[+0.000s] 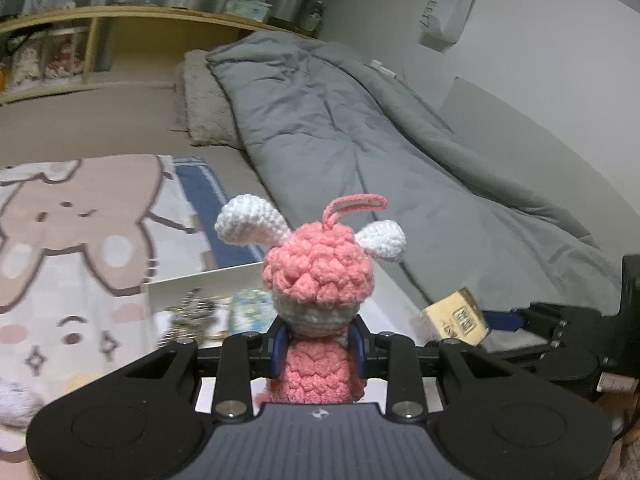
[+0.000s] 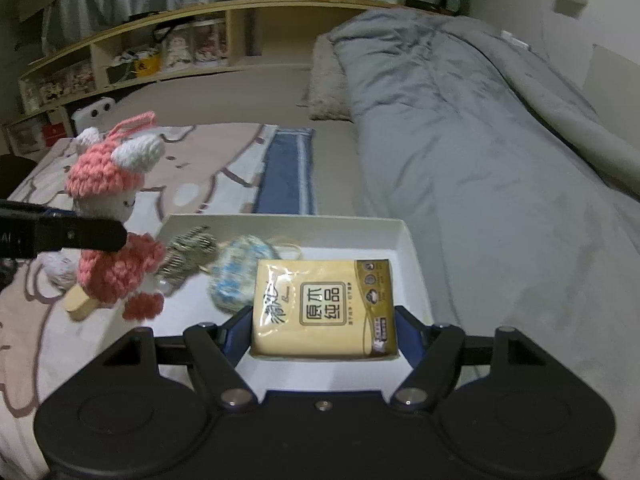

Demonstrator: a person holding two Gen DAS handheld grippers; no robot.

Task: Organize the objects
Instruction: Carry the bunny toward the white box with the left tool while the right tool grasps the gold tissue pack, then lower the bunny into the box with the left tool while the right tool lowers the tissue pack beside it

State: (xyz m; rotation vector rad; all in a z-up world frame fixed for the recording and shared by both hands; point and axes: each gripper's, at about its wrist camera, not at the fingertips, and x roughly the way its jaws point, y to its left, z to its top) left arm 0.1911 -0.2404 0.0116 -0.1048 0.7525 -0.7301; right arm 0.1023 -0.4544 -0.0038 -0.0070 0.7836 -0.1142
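Left claw [image 1: 319, 350] grasps the doll [image 1: 318, 276]; right claw [image 2: 324, 332] grasps the tissue pack [image 2: 325, 307], both near the white tray [image 2: 412, 248] on the bed, likely to drop in.

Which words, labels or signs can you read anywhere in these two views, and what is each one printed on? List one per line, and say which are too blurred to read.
"原木纯品": boxed label on the yellow tissue pack clamped in the right gripper.
Script logo beside that label: too stylised to read.
Small print and round icons along the pack's right edge: too small.
"SWEET": on the white bag hanging on the wall, turned sideways; last letters uncertain.
Crochet doll in the left gripper: no text.
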